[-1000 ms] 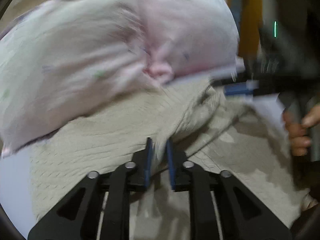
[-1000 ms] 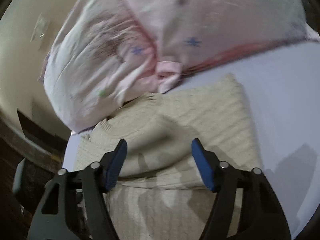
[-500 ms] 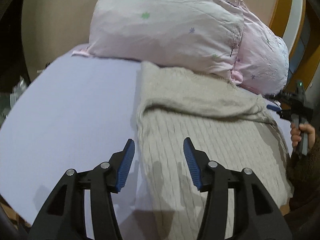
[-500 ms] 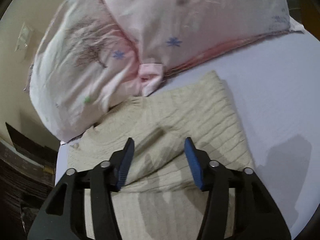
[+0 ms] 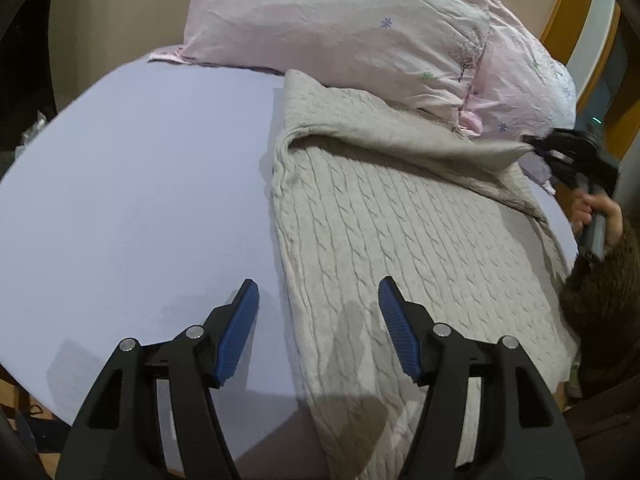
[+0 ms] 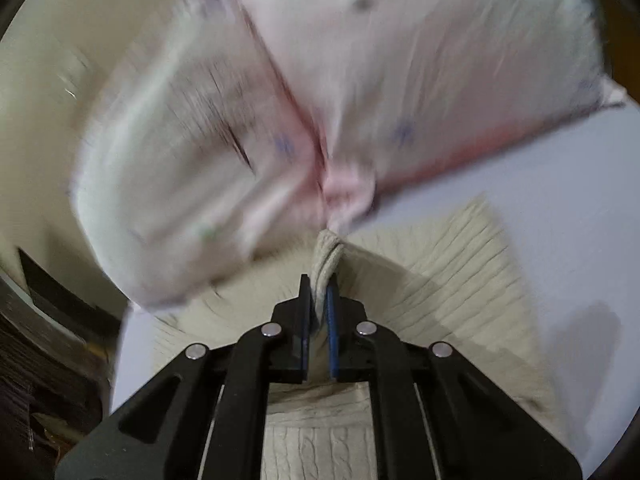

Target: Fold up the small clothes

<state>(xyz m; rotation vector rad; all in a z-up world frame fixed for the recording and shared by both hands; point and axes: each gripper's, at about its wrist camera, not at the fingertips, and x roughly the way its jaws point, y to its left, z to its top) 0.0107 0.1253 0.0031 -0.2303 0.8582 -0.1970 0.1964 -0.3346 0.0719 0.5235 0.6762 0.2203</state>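
Note:
A beige cable-knit sweater [image 5: 400, 232] lies on the lavender bed sheet [image 5: 140, 200], its far part folded over. My left gripper [image 5: 318, 320] is open and empty, hovering over the sweater's left edge near the front. My right gripper [image 6: 319, 300] is shut on a bunched fold of the sweater [image 6: 420, 300] just below the pillows. The right gripper also shows in the left wrist view [image 5: 576, 156], at the sweater's far right corner, held by a hand.
Two pink flowered pillows [image 5: 360, 28] lie along the head of the bed, touching the sweater's far edge; they fill the right wrist view [image 6: 320, 80], blurred. The bed's edge [image 5: 40, 392] runs at the lower left. A wooden frame [image 5: 560, 20] stands at the far right.
My left gripper let go of the sweater, opened and pulled back to the sweater's near left edge. My right gripper closed on a fold of the sweater near the pillows.

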